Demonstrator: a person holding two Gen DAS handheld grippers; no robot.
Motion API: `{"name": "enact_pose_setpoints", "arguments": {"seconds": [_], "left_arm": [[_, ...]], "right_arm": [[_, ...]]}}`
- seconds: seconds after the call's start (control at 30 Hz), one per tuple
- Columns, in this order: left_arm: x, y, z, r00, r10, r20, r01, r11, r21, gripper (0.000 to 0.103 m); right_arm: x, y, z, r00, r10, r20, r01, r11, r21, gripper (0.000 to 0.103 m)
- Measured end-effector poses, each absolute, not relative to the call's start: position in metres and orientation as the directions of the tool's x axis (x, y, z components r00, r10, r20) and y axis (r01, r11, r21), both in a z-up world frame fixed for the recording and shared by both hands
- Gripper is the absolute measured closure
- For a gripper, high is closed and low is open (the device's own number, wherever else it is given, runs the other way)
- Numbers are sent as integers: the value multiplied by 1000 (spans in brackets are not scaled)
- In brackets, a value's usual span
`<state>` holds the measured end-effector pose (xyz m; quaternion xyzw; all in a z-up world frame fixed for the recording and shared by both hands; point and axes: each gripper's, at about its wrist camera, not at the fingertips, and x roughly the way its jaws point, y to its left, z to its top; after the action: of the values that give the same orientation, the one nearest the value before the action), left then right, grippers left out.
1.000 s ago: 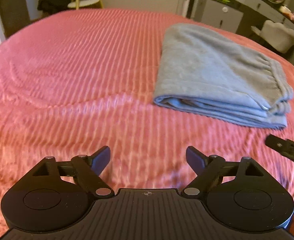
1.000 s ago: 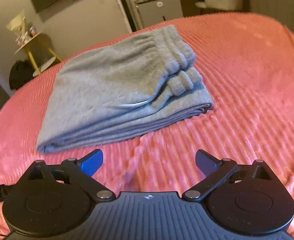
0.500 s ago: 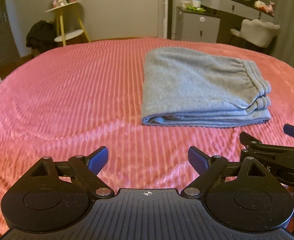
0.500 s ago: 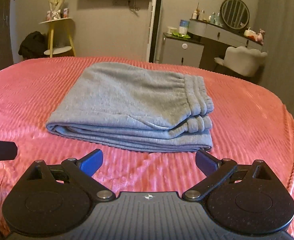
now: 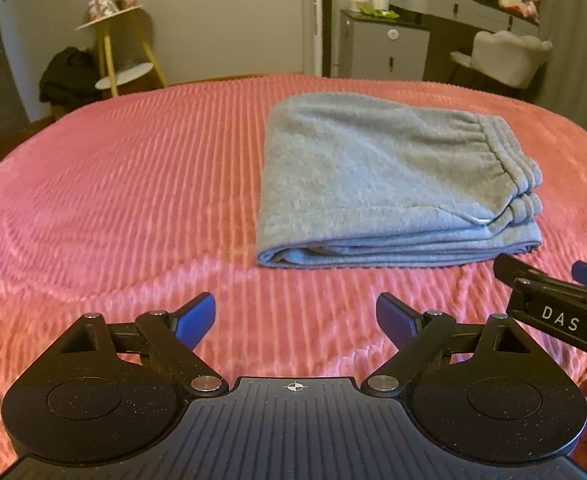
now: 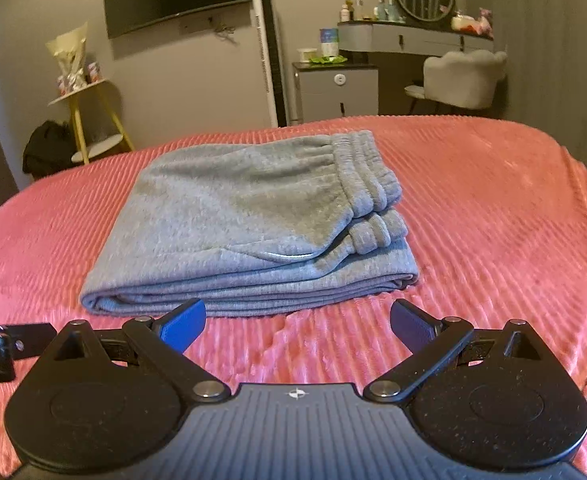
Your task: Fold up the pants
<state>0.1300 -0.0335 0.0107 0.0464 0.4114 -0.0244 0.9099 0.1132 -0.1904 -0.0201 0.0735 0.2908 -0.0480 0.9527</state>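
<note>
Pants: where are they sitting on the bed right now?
The folded grey pants lie flat on the pink bedspread, centre in the right wrist view and right of centre in the left, ahead of both open grippers, waistband toward the white chair side.
</note>
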Motion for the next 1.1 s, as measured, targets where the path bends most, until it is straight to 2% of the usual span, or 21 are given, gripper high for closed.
{"name": "enact_pose_setpoints", "arguments": {"seconds": [0.27,1.1], "left_arm": [[146,-43,5,648,1,-762,110,989,94,11],[149,-49,3,648,18,-762,122,984,126,11]], "right_arm": [[125,-183,-25,837,-65,-543,117,991,61,4],[128,-180,-26,846,-65,-530,103,994,43,4]]}}
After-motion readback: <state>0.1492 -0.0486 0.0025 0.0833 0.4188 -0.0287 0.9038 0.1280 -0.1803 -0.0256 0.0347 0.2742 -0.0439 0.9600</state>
